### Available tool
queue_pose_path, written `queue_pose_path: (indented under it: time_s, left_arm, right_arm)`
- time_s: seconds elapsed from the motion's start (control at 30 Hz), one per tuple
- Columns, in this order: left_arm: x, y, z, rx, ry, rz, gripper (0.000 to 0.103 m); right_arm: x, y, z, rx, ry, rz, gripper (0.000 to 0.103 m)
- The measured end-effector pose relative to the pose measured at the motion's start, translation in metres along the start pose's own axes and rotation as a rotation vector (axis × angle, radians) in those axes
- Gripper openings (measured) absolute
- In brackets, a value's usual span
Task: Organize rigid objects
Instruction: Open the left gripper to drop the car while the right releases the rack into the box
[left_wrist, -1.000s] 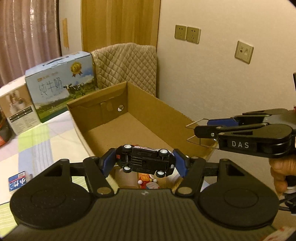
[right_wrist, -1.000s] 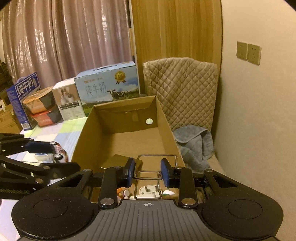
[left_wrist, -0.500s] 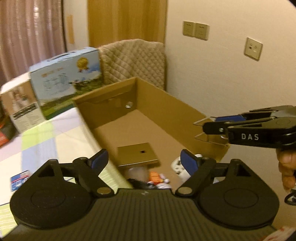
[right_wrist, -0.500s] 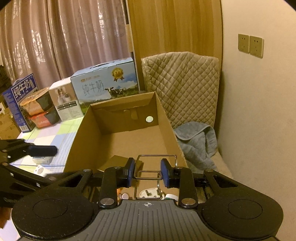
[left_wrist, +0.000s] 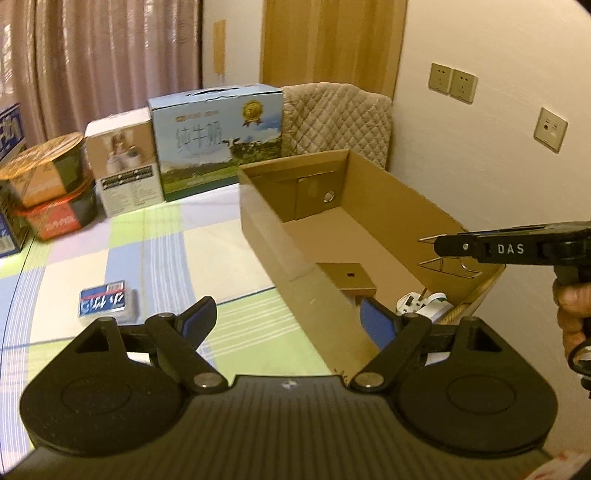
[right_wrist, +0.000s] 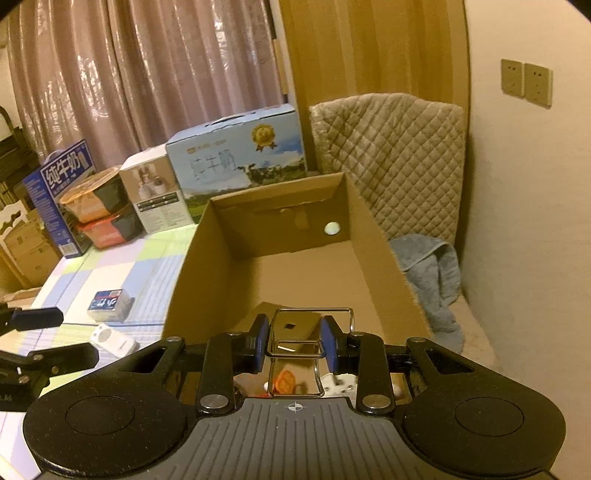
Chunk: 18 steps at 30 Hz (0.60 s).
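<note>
My left gripper stands open and empty above the near left wall of the cardboard box, and also shows at the left edge of the right wrist view. My right gripper is shut on a metal wire rack over the box's near end; from the left wrist view the rack hangs at the right gripper, just inside the right wall. Inside the box lie a white plug and a small cardboard block. The toy car is hidden.
A blue pack and a white gadget lie on the checked tablecloth left of the box. Behind stand a milk carton case, a white box and stacked bowls. Right of the box are a quilted chair, a grey towel and the wall.
My left gripper opened and let go of the toy car over the box, then swung left toward the box's left wall. The right gripper kept its hold on the wire rack.
</note>
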<state>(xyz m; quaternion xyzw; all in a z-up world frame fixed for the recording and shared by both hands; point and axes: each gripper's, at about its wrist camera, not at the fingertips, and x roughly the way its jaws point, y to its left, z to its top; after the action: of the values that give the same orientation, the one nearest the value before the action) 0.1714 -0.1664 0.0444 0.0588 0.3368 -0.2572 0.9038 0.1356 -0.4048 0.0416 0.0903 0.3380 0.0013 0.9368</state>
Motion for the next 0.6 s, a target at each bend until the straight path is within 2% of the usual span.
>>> queue_pose_path:
  time_s: [0.07,0.13,0.17,0.2,0.6]
  left_arm:
    - [-0.003,0.004,-0.004,-0.004,0.003,0.007,0.082]
    - [-0.005,0.007,-0.008,0.001,0.006,0.014,0.082]
    - [-0.007,0.007,-0.010,0.006,0.006,0.022,0.082]
    - [-0.008,0.008,-0.012,0.011,0.005,0.032,0.082]
    - [-0.046,0.035,-0.052,-0.042,0.015,0.101,0.082]
  right_arm:
    - [0.000,0.002,0.001,0.017,-0.024,0.016,0.028]
    - [-0.006,0.003,0.002,0.046,-0.059,0.011,0.051]
    - [-0.011,0.003,0.003,0.061,-0.087,0.012,0.072]
    - [-0.016,0.003,0.004,0.070,-0.112,0.017,0.075]
    - [-0.065,0.031,-0.005,0.081,-0.130,0.021,0.075]
